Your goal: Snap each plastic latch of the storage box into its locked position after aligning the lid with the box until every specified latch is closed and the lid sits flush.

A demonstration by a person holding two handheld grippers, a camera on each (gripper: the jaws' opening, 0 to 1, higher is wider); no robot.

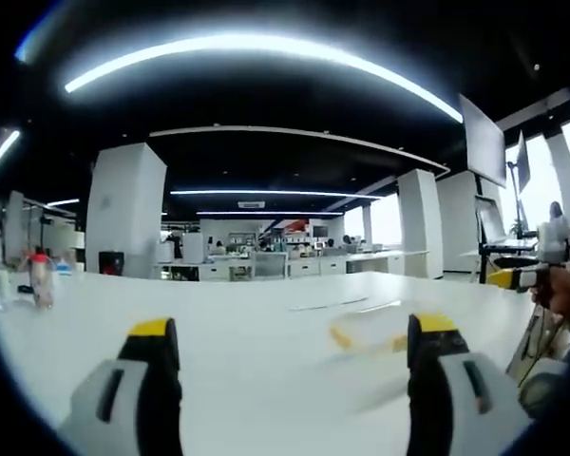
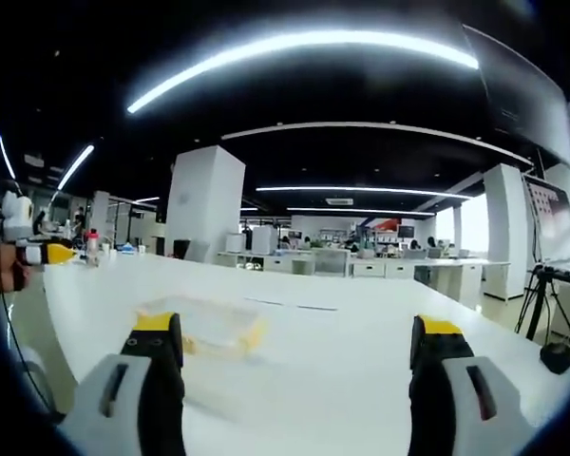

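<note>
While both grippers hover, jaws spread wide, clear storage box [image 2: 201, 326] with yellow latches sits on white table [image 2: 361, 332]; left gripper [image 1: 294, 347], right gripper [image 2: 299, 347] hold nothing.

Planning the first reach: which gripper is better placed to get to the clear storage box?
Probably the right gripper: the storage box lies just past its open jaws. From the left gripper it looks farther off.

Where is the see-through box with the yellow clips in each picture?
Left gripper view: the storage box lies blurred on the white table, lower right, near the right jaw.
Right gripper view: it sits lower left, just beyond the left jaw.
Shared landmark: the white pillar.
</note>
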